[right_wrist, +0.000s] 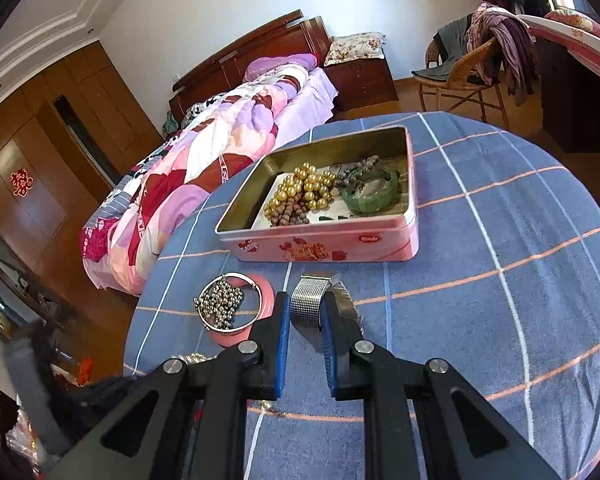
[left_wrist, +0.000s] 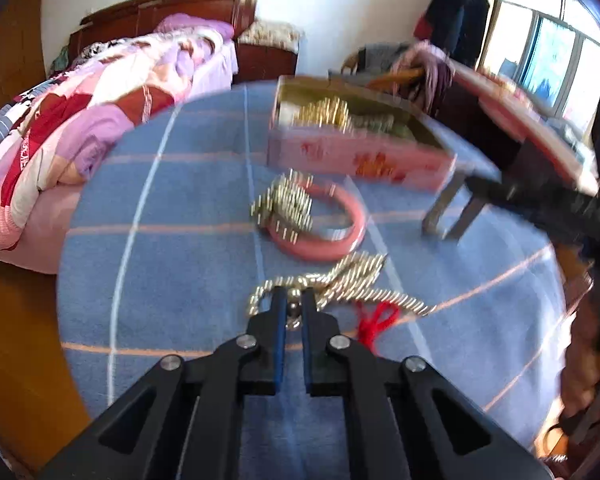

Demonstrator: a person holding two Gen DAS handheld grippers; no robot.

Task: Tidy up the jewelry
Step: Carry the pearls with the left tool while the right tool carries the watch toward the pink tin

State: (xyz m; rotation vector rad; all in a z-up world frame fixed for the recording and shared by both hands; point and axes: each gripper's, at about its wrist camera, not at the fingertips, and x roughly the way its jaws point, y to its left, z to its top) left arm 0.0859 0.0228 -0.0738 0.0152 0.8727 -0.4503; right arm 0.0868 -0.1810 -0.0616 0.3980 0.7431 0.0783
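You are mid-pickup: your left tool (left_wrist: pixel 293 305) is clenched on the silver chain (left_wrist: pixel 340 286) lying on the tabletop (right_wrist: pixel 500 280), your right tool (right_wrist: pixel 306 312) grips the mesh watch band (right_wrist: pixel 307 300), and both next need carrying into the pink tin (right_wrist: pixel 328 246).

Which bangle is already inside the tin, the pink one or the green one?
The green bangle, lying in the tin beside the gold beads. The pink bangle lies outside on the blue cloth.

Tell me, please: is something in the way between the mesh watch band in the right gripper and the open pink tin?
Nothing visible. Only bare blue cloth lies between the mesh watch band, held in the right gripper, and the pink tin.
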